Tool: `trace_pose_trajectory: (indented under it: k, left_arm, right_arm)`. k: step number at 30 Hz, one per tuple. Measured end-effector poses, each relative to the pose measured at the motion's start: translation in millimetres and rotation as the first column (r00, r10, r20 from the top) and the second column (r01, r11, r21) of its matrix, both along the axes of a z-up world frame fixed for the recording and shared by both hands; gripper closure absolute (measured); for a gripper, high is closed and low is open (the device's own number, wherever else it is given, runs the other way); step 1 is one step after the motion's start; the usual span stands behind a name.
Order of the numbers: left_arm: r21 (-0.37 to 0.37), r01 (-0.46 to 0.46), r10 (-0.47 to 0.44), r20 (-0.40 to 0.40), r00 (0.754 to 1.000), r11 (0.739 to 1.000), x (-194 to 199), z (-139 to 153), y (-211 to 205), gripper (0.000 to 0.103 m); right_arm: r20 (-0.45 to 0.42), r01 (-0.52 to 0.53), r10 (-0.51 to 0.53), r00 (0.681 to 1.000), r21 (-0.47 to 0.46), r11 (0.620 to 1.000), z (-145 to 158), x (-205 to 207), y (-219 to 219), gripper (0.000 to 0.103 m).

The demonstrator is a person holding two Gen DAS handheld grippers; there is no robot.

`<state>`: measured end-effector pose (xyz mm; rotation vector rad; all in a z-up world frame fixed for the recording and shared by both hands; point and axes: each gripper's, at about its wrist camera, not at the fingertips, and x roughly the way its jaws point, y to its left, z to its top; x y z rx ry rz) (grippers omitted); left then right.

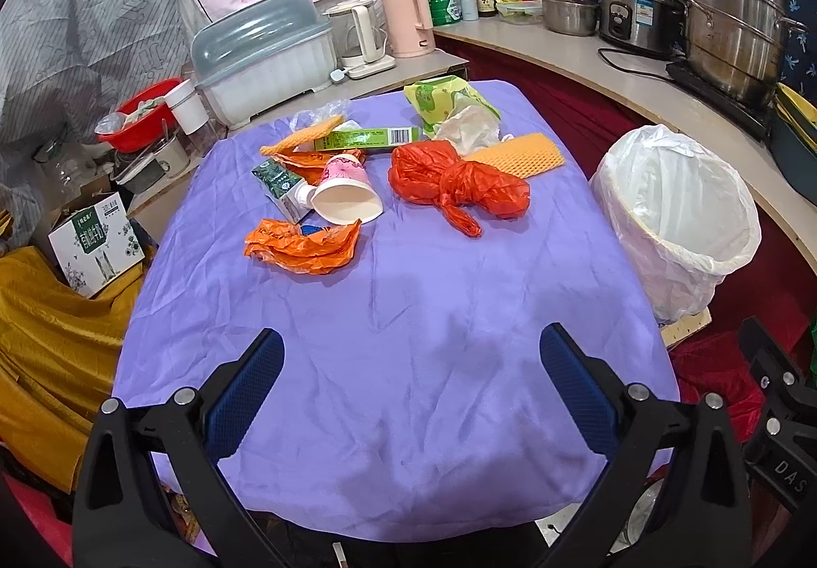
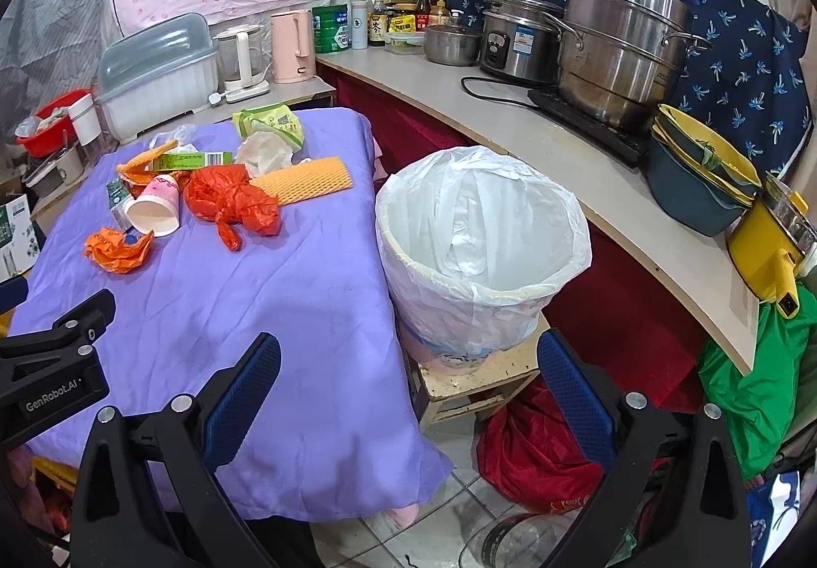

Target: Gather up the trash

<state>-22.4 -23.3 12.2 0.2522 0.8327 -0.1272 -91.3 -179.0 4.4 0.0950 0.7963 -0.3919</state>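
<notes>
Purple cloth covers the worktop [image 1: 408,312], which fills the centre of the left wrist view and the left half of the right wrist view. Beside its right edge a bin lined with a white bag [image 2: 480,251] is seen, standing on a low wooden stool and apparently empty.

Trash is gathered at the far end of the cloth, in the upper middle of the left wrist view: a knotted red plastic bag [image 1: 454,185], an orange foam net [image 1: 521,154], a crumpled orange wrapper [image 1: 306,246], a tipped paper cup [image 1: 347,195] with its mouth turned toward the camera, and a long green box [image 1: 367,140] lying roughly across the frame.

Nothing is held. The left tool [image 1: 411,363] is spread wide over bare cloth in the lower frame, and the right tool [image 2: 408,363] is likewise spread, with the bin just ahead of it.

All the trash lies ahead of both tools, well apart from them. The orange wrapper and cup are judged nearer the left tool, while the red bag and foam net sit toward the bin side, nearer the right.
</notes>
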Motion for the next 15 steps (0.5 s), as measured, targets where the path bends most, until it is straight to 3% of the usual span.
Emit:
trace_pose_trajectory:
  k: [15]
  left_arm:
    - [0.005,-0.002,0.002,-0.013,1.0,1.0,2.1,2.4,-2.1,0.007]
  right_arm:
    - [0.007,-0.001,0.001,1.0,-0.001,1.0,3.4,-0.3,-0.9,0.007]
